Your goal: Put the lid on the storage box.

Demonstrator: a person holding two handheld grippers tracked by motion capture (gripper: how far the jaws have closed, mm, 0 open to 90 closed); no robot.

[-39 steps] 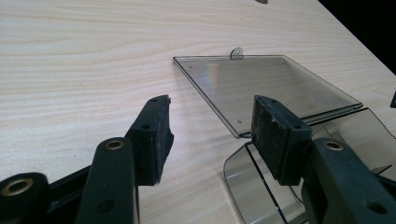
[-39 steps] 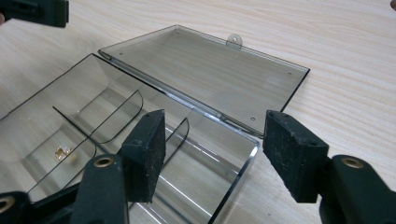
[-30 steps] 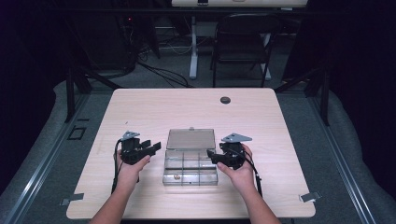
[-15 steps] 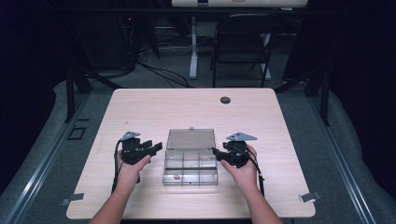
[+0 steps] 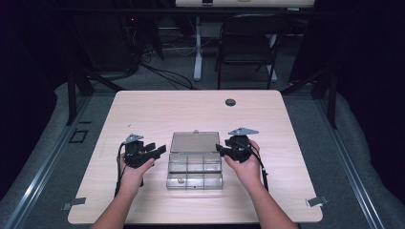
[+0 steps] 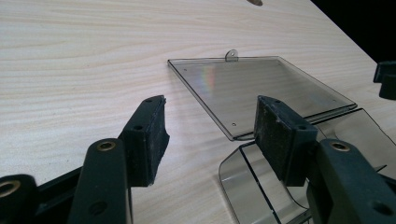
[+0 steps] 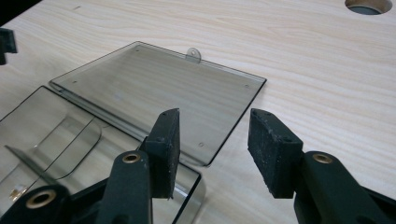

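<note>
On the desk (image 5: 157, 109), a clear compartment box (image 5: 195, 168) lies open between both claws: left claw (image 5: 154, 151) spread; right claw (image 5: 224, 149) spread, closing lately, pinching nothing.

Dark room, grey carpet floor (image 5: 57, 157), black folding chair (image 5: 248, 52) behind light wooden table (image 5: 191, 107).

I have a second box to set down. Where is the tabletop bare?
Bare: the far strip between the clear plastic compartment box's open lid and the round table hole, plus both outer sides. Crowded: the near middle, where left gripper and right gripper flank the box.
</note>
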